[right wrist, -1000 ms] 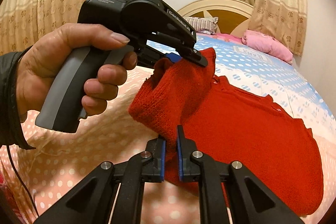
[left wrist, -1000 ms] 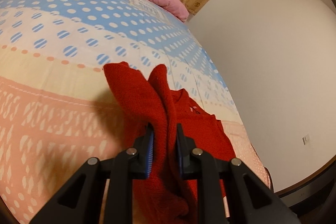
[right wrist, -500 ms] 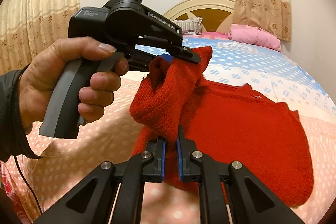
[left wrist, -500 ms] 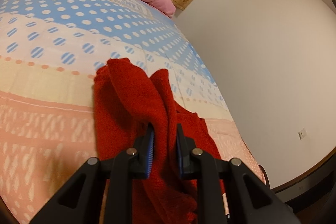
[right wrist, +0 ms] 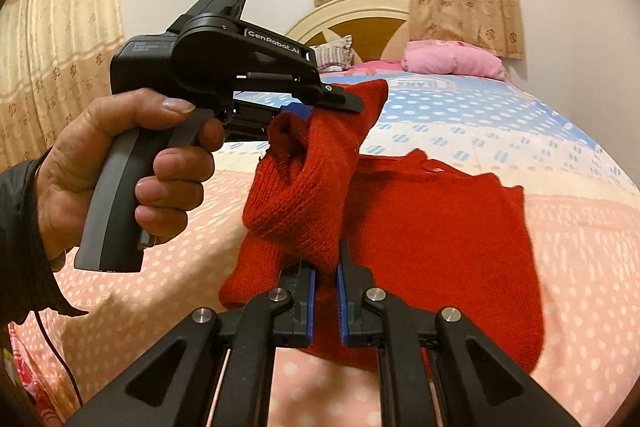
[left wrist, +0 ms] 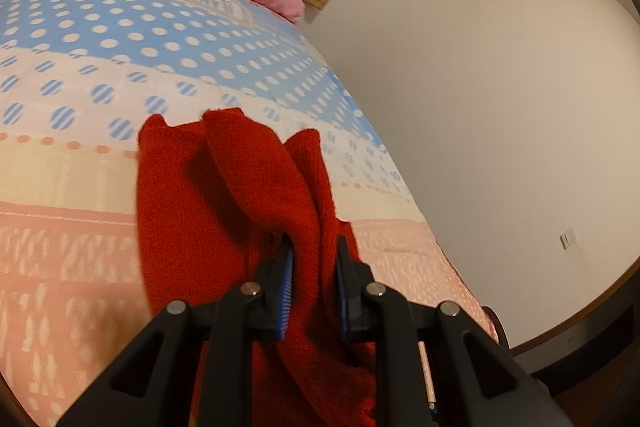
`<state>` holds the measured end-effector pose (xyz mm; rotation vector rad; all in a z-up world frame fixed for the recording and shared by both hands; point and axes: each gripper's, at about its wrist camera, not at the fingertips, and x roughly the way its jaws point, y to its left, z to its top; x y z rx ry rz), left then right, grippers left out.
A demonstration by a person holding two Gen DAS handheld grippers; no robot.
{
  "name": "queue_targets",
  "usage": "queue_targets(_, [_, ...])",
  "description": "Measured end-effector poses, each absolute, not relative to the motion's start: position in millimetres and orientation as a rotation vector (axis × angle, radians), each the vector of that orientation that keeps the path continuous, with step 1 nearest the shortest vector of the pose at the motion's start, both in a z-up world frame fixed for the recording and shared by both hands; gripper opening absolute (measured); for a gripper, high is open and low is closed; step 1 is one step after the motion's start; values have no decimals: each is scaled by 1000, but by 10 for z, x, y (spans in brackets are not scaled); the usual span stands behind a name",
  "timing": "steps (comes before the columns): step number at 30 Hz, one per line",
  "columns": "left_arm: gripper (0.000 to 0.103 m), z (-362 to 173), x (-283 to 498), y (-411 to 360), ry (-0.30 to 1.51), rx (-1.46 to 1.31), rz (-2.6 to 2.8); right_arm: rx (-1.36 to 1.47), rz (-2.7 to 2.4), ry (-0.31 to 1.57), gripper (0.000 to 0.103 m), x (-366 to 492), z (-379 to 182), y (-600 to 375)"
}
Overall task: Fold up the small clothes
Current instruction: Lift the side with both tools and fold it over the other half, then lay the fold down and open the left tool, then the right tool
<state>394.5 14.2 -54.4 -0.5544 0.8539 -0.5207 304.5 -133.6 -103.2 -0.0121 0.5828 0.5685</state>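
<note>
Bedspread [right wrist: 520, 131] under red sweater [right wrist: 440, 227], both tongs clamped.

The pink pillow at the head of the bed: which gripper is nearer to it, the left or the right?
Left. Seen from the right wrist, the left gripper holds the red sweater further up the bed towards the pink pillow. The right gripper grips the sweater lower down, farther away.

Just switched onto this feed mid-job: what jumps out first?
A bright red knit sweater lies on the dotted bedspread, its near edge lifted. Both hand-held grippers pinch it: the right hand-held gripper at bottom centre, the left hand-held gripper held in a hand on the left.
</note>
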Motion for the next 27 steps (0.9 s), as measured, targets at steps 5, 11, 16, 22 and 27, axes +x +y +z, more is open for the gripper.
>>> queue_targets(5, [19,-566,3963,-66,869,-542,-549,25,546,599,8,3024,-1053,-1545])
queue_targets(11, [19,-646,3982,-309,894,-512,-559,84,524,638,8,3015,-1137,-1771])
queue_targets(16, [15,-718,3996,-521,910,-498,-582,141,512,667,8,3000,-1214,-1949])
queue_targets(22, [18,-767,3970,-756,932,-432,-592,246,474,709,8,3057,-1286,-2185])
queue_targets(27, [63,-635,3676,-762,879,-317,-579,268,470,723,8,3025,-1306,-2239])
